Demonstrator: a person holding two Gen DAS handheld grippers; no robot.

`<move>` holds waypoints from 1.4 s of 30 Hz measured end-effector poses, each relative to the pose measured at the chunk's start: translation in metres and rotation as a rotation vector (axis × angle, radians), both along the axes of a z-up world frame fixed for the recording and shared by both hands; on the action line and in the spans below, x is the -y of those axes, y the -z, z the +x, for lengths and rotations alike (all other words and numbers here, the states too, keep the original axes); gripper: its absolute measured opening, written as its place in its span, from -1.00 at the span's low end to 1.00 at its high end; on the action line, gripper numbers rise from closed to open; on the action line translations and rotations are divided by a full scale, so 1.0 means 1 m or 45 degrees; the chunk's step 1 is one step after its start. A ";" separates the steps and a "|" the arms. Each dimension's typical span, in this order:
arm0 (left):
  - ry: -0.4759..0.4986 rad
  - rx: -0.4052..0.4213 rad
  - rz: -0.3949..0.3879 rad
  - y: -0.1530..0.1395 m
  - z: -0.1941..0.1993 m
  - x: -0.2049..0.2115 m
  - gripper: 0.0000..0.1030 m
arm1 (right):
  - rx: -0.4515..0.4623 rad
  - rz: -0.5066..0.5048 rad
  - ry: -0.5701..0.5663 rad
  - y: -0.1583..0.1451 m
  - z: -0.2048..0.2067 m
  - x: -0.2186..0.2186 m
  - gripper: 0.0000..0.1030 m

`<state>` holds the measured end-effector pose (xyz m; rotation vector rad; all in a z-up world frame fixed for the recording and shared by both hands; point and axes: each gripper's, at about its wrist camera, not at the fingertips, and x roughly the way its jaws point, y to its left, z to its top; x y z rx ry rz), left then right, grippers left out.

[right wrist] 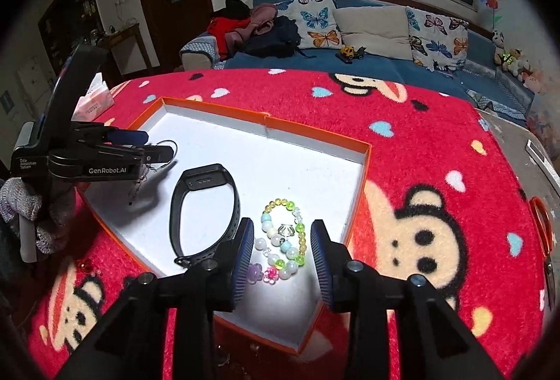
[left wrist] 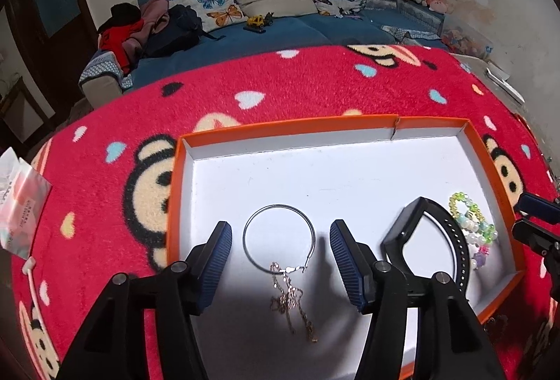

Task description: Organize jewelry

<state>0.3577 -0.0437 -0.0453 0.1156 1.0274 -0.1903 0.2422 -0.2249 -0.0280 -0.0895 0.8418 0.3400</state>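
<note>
Over the tray [left wrist: 350, 170], both grippers hang open: left [left wrist: 280, 240] astride hoop [left wrist: 278, 236] and chain [left wrist: 292, 303], right [right wrist: 281, 240] astride beads [right wrist: 283, 240]. Best close gently, pads low.

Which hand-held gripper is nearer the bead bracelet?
Right. The right hand-held gripper is open, one finger on each side of the bead bracelet. The left hand-held gripper is across the orange box, open over the wire hoop, with the black watch between.
</note>
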 end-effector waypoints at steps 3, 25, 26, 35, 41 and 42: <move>-0.007 0.014 -0.009 -0.009 -0.010 -0.003 0.21 | 0.010 -0.011 -0.007 -0.004 -0.007 0.002 -0.28; 0.078 0.033 -0.106 -0.033 -0.128 0.003 0.21 | -0.071 -0.043 -0.077 0.021 -0.074 0.004 -0.28; 0.085 0.030 -0.111 -0.032 -0.131 0.004 0.22 | -0.074 -0.037 -0.074 0.022 -0.074 0.004 -0.28; 0.138 -0.011 -0.140 -0.021 -0.167 0.012 0.21 | -0.077 -0.042 -0.088 0.032 -0.072 -0.002 -0.32; 0.167 -0.025 -0.162 -0.019 -0.181 0.015 0.21 | -0.079 -0.039 -0.079 0.035 -0.070 -0.001 -0.37; 0.180 -0.025 -0.166 -0.019 -0.183 0.017 0.22 | -0.083 -0.037 -0.080 0.036 -0.069 0.000 -0.37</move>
